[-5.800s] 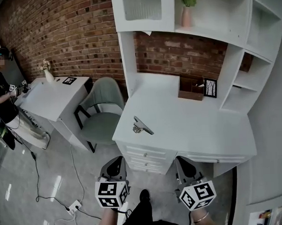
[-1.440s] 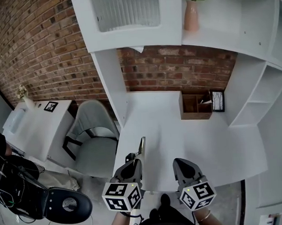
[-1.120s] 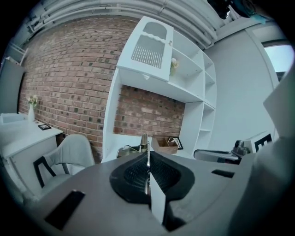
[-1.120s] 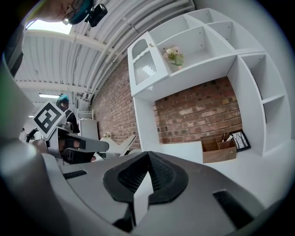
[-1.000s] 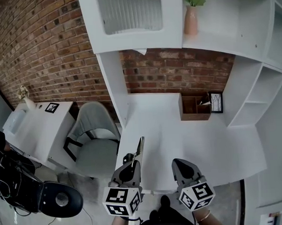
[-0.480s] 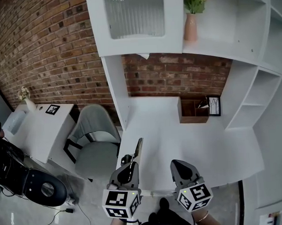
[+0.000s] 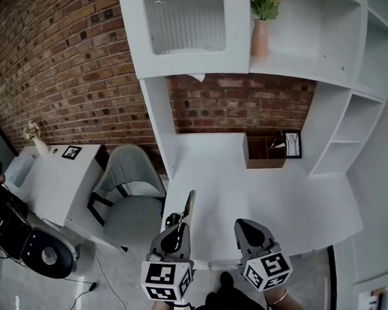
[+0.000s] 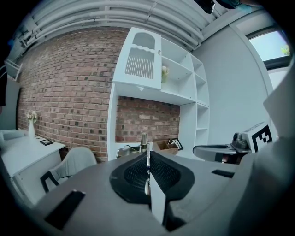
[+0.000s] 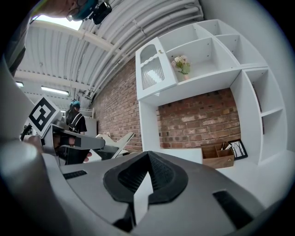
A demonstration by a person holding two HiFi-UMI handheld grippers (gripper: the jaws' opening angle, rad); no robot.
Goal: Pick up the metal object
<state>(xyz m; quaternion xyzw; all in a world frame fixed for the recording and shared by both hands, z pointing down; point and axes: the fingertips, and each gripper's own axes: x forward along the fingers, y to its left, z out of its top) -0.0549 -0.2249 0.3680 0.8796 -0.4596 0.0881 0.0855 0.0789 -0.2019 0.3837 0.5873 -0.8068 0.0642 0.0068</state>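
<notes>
- Pinching a thin, shiny metal object [image 7: 190,204] edge-on: left tongs [image 7: 178,227], ribbed black pads [image 8: 133,177] clamped on it.
- Empty right tongs [image 7: 248,226] pressed together, near the smooth white tabletop [image 7: 279,199] edge.

There are two hand-held grippers [image 7: 178,227] [image 7: 244,223], one metal object [image 7: 190,203], one chair [image 7: 129,210], two vases [image 7: 259,38] [image 7: 39,147].

A grey chair [image 7: 130,202] stands beside the white desk [image 7: 279,205], brick wall [image 7: 62,67] behind.

The left hand-held gripper [image 7: 179,227] and right hand-held gripper [image 7: 244,225] are grey, with black ribbed pads [image 8: 133,175] and white cubes [image 7: 164,281] bearing black square markers. A thin bracelet [image 7: 279,299] circles the right wrist.
</notes>
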